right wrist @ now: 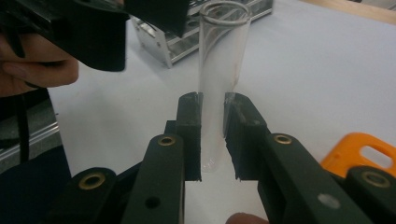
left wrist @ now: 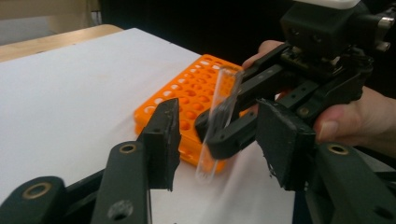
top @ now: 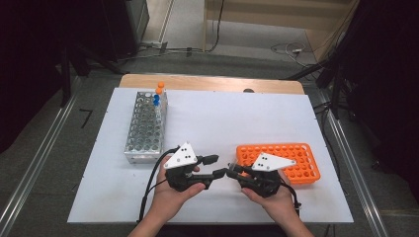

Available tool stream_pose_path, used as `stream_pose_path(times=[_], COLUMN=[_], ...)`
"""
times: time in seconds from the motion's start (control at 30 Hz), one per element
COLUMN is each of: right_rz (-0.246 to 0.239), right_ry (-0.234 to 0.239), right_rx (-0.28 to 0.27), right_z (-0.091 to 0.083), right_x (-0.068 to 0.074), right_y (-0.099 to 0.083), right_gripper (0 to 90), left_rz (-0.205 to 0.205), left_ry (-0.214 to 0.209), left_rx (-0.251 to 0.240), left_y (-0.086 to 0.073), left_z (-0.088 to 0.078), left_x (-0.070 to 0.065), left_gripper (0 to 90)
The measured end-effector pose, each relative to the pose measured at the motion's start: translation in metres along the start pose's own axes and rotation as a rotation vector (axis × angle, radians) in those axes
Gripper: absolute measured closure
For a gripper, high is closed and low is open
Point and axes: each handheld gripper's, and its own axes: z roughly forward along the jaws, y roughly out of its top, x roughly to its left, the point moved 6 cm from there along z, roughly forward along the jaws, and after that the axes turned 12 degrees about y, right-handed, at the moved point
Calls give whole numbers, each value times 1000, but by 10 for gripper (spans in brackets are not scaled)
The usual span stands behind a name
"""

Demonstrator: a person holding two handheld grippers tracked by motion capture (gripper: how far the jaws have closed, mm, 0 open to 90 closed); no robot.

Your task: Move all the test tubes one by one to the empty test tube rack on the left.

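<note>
Low in the middle of the high view, a clear tube (right wrist: 219,79) passes between hands.
Right tongs (right wrist: 212,135) clamp it; left tongs (left wrist: 217,140), half open, straddle without touching. Next, judged: they close on it.

Grey floor (top: 44,163) surrounds the white-topped table (top: 222,118); cables (top: 291,49) trail across the floor beyond.

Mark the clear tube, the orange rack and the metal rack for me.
clear tube (right wrist: 219,70), right gripper view, on its glass wall above the jaws.
orange rack (top: 302,154), high view, on its holed top.
metal rack (top: 145,129), high view, on its holed top face.
</note>
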Motion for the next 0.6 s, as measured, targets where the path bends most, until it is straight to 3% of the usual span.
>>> stream_pose_path(times=[0.2,0.37,0.6], right_rz=[-27,-29,-11], right_ry=[49,70,89], right_rx=[28,37,32], right_z=[11,14,14], right_x=[16,20,19], right_y=[1,1,1], right_gripper=[740,739,738], left_rz=[15,21,35], left_ry=[-47,-31,-12], left_rx=[11,28,20], left_y=[-1,-4,-4], left_z=[6,10,8], left_x=[-8,-8,-5], left_gripper=[613,726,763])
